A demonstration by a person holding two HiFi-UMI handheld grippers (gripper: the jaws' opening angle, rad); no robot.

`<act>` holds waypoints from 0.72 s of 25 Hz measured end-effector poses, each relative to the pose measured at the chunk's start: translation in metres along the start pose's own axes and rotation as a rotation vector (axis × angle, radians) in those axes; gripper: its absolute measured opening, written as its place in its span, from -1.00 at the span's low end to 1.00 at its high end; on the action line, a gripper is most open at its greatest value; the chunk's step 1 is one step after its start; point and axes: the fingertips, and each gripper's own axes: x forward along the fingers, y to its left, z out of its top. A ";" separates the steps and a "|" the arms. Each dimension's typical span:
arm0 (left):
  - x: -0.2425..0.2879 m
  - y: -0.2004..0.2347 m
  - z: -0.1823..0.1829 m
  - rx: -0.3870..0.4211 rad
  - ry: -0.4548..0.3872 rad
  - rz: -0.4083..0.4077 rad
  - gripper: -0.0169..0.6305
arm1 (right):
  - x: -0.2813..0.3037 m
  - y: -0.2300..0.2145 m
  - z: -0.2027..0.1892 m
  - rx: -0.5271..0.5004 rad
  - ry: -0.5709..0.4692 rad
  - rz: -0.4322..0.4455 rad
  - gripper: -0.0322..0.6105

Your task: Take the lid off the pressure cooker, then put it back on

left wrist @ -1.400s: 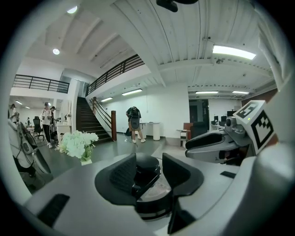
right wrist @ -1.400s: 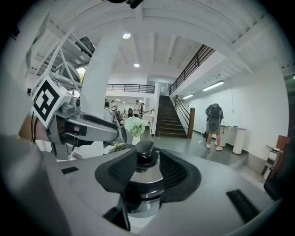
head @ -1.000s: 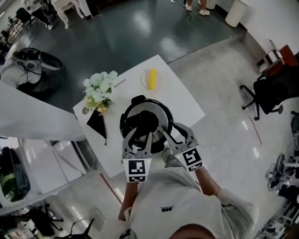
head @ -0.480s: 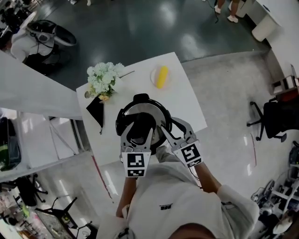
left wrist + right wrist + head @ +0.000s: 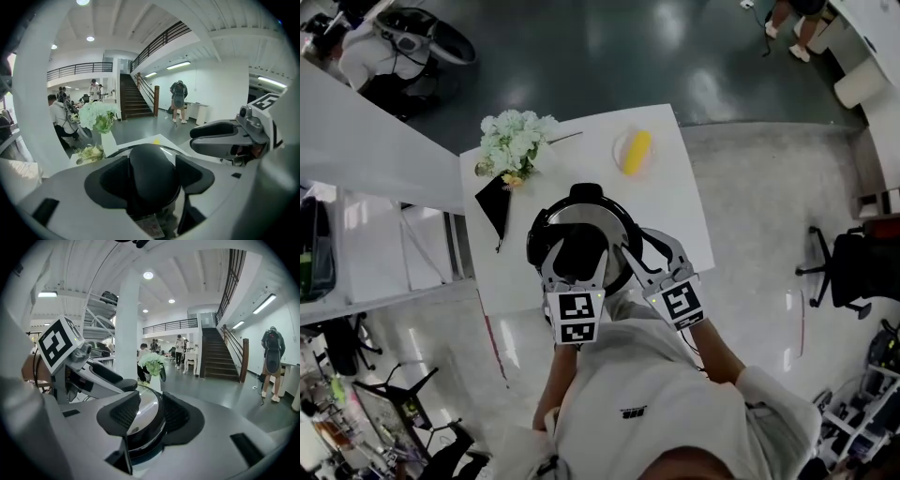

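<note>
Two tools are at the pressure cooker (image 5: 536, 246), which stands on the white square bench (image 5: 680, 220) close to its near edge, about midway along it. Its round stainless-steel lid (image 5: 605, 217) sits on the pot, with a bulky black handle (image 5: 154, 173) on top.

My left tool (image 5: 578, 264) reaches over the near rim and straddles that black handle. Its jaws have just been opening and now stand wide. In the left gripper view the handle is between the two dark pads with a gap on each side, so I have hold of nothing there.

My right tool (image 5: 151, 417) comes in at the cooker's near right side. Its jaws stand partly apart across the lid's edge, one pad over the steel dome and the other outside the dark rim. The lid fills the space between them, and I cannot tell whether the pads actually press on it.

A bunch of white flowers (image 5: 517, 141) stands at the bench's far left corner. Just beside it, by the left edge, lies a black triangular thing (image 5: 494, 202). Near the far right corner a yellow oblong object (image 5: 637, 152) rests on a small white plate (image 5: 623, 161), well apart from the cooker.
</note>
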 end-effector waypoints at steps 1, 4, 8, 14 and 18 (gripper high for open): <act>0.002 0.001 -0.002 -0.008 0.011 0.014 0.08 | 0.001 0.000 0.000 -0.004 0.003 0.012 -0.42; 0.008 0.002 -0.007 -0.012 0.052 0.063 0.09 | 0.003 0.000 0.000 -0.010 0.006 0.044 -0.42; 0.014 0.003 -0.014 -0.024 0.107 0.106 0.09 | 0.004 -0.003 0.000 -0.017 -0.008 0.071 -0.42; 0.017 0.001 -0.018 -0.076 0.170 0.082 0.02 | 0.006 -0.004 -0.002 -0.016 -0.007 0.102 -0.42; 0.018 0.002 -0.018 -0.085 0.179 0.078 0.01 | 0.006 -0.002 -0.002 -0.001 -0.005 0.117 -0.42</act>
